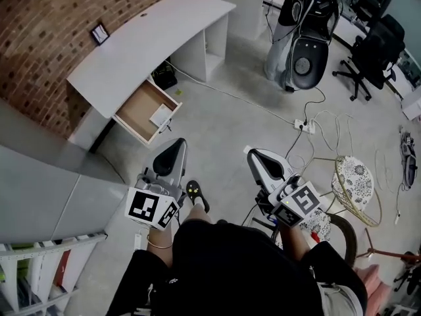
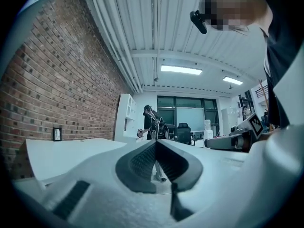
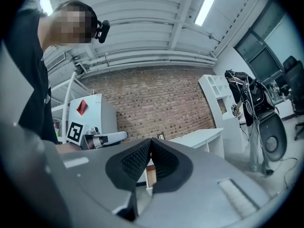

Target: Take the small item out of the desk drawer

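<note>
Right at the bottom, both grippers sit close to the person's body. The left gripper (image 1: pixel 175 143) has its jaws pressed together with nothing between them, and the right gripper (image 1: pixel 254 154) is just the same, closed and empty. Each carries a cube of black-and-white square markers.

Out across the floor, the drawer (image 1: pixel 131 118) stands pulled open, and there's the item (image 1: pixel 161 116), pale and flat, lying by the front wall, well apart from both grippers. The drawer hangs under a white desk (image 1: pixel 145 41), which stands against a brick wall (image 1: pixel 46 18) with a small frame (image 1: pixel 100 33) leaning on it.

The right gripper view shows a white cabinet (image 3: pixel 90 115) with a red diamond label (image 3: pixel 81 107), its print too small to read.
</note>
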`<state>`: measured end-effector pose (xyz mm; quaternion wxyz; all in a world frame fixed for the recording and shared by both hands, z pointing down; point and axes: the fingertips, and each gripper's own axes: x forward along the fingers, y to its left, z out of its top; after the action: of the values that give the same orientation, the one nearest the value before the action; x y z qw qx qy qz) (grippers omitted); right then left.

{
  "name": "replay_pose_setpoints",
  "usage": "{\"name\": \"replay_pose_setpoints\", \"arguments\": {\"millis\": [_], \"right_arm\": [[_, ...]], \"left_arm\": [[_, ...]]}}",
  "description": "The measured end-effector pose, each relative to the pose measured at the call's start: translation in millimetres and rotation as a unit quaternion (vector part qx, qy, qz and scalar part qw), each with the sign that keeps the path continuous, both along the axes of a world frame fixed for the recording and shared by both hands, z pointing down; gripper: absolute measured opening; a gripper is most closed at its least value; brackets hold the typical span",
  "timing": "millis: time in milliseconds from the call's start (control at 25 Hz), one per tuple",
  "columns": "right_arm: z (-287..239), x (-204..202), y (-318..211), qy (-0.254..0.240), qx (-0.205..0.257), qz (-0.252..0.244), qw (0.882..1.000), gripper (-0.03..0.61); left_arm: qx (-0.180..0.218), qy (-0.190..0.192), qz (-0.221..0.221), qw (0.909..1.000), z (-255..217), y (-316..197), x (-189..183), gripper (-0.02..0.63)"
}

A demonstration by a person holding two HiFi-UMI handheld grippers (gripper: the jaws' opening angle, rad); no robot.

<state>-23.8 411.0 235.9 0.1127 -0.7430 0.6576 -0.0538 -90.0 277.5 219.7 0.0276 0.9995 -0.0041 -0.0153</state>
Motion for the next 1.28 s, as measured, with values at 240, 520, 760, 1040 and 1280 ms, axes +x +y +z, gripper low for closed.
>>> {"name": "replay_pose_setpoints", "arguments": {"millis": [240,520,760,1040,1280], "right_arm": [[-1.4,17.4,-31.8,0.002,-0.008,0.002,1.0,0.008],[-4.3,37.2,-72.0,0.002,-0.018,0.006,1.0,0.008],[-7.3,47.4,-112.8,0.001,-0.025,0.006,1.0,0.008],[-6.6,55.8,-155.8,0.006,-0.038,0.004,0.999,0.008],[-5.1,63.0,-199.9,0.01,-0.043,-0.003,0.999,0.008]], "left_arm": [[-0.006,0.0,-0.001,1.0,1.9,-34.3,16.2,0.003],[-0.003,0.0,0.002,1.0,-1.0,-77.2,36.0,0.003],[-0.007,-0.005,0.001,1.0,1.4,-119.2,46.3,0.003],[-0.019,-0.001,-0.001,0.9998,6.8,-165.6,57.5,0.003],[-0.022,-0.005,-0.012,0.9997,13.1,-208.6,56.7,0.003]]}}
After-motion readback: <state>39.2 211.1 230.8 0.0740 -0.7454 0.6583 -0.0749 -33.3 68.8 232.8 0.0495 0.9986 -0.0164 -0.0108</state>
